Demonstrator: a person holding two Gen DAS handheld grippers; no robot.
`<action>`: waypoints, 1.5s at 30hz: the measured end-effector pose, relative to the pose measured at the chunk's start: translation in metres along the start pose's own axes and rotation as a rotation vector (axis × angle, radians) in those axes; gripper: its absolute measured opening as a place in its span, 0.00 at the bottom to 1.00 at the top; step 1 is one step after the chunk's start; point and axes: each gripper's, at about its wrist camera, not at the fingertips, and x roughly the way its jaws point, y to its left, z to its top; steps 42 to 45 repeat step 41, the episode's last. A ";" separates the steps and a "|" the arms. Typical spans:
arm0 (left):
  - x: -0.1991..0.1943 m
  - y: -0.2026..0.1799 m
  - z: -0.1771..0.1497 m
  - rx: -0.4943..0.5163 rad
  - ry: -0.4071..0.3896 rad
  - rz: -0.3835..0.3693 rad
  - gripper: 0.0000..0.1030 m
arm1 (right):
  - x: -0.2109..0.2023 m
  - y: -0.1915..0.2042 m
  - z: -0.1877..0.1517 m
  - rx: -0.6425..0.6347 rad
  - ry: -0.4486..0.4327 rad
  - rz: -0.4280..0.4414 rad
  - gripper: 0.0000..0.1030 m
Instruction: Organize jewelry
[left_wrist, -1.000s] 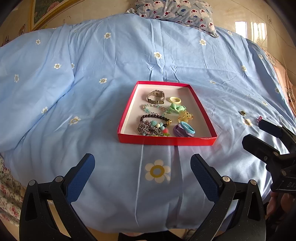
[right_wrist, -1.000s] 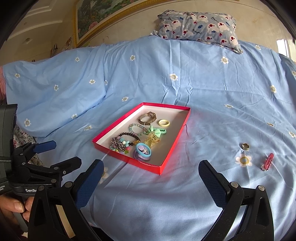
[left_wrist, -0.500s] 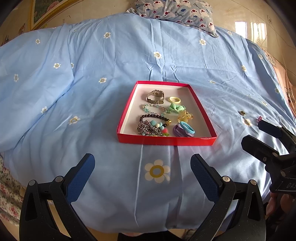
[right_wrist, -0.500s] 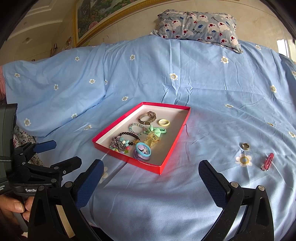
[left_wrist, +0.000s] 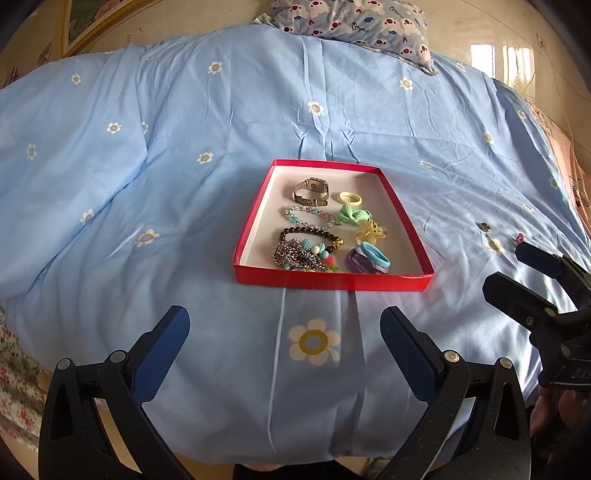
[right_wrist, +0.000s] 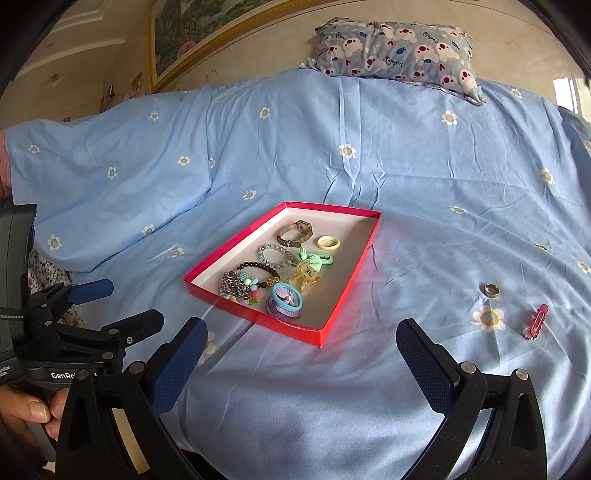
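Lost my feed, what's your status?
Left gripper and right gripper open, empty. Red tray holds most jewelry. Metal ring and pink clip loose on bedspread. Path clear.

"GenRo" on left claw (right_wrist: 90, 304) body.

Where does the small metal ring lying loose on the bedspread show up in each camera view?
Left wrist: metal ring at right, beyond the red tray.
Right wrist: ring lower right, nearer, left of the pink hair clip.
Shared landmark: the red tray.
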 end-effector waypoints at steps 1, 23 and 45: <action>0.002 0.002 0.002 0.001 0.001 -0.001 1.00 | 0.000 0.000 0.000 -0.001 0.000 0.000 1.00; 0.005 0.000 0.003 0.007 0.010 -0.013 1.00 | 0.003 -0.007 0.001 0.007 0.011 -0.003 1.00; 0.011 -0.006 0.005 0.015 0.012 -0.026 1.00 | 0.008 -0.012 0.002 0.026 0.026 -0.004 1.00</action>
